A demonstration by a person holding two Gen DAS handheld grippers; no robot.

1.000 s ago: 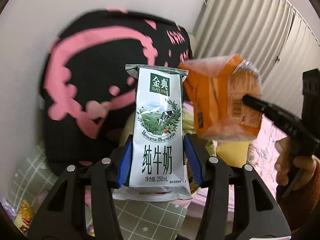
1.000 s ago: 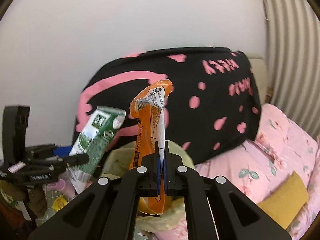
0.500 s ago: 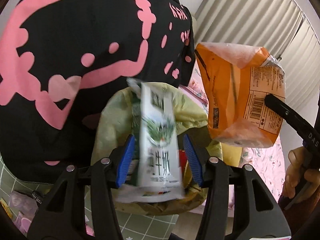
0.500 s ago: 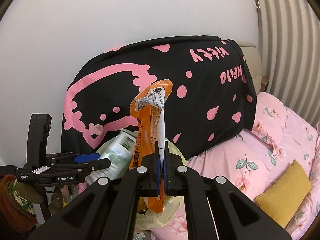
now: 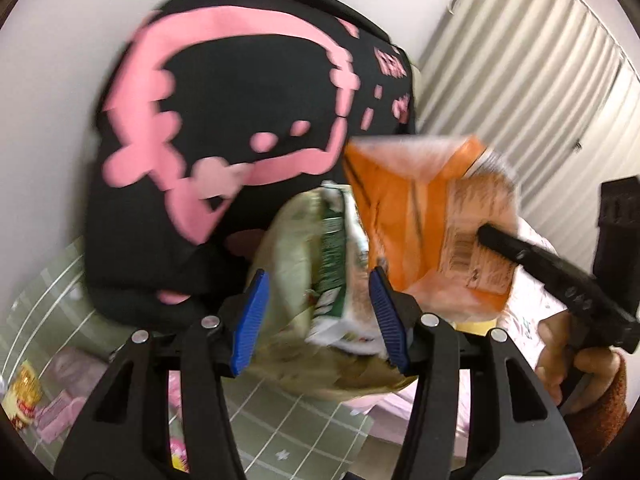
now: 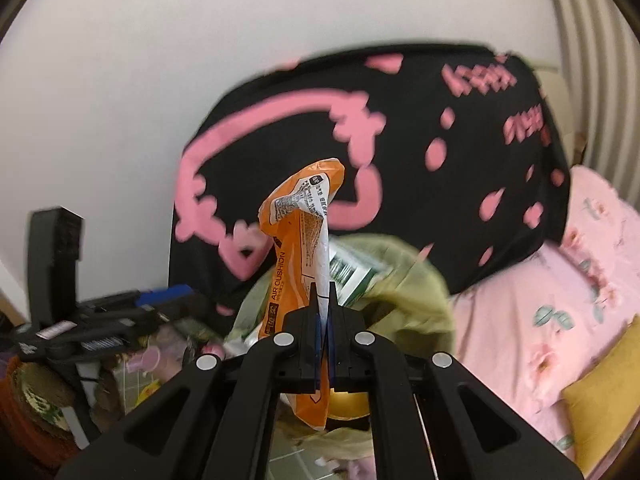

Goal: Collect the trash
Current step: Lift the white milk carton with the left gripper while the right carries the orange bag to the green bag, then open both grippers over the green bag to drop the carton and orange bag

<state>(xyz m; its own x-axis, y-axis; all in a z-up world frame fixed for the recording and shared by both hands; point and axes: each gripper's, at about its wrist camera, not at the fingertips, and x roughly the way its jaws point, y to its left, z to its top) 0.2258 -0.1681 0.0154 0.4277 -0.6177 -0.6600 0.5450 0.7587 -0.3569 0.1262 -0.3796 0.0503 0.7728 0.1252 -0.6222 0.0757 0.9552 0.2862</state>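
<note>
milk carton (image 5: 336, 264) tumbling free between the left gripper's (image 5: 316, 312) spread jaws, into the bin bag (image 5: 288, 280) just ahead. right gripper (image 6: 322, 312) is clamped on the orange packet (image 6: 300, 240) above that bag. one in, one to drop, floor litter (image 5: 24, 384) waits.

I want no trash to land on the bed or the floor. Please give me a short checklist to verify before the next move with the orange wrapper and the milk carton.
1. Right gripper shut on the orange wrapper: ok.
2. Milk carton free of the left gripper, whose blue pads stand apart from it: ok.
3. Carton fully inside the yellow-green trash bag: cannot tell, the picture is blurred.
4. Bag mouth open toward the grippers: ok.
5. Orange wrapper directly over the bag mouth: cannot tell.
6. Wrapper clear of the left gripper: cannot tell; they overlap in the left wrist view.
</note>
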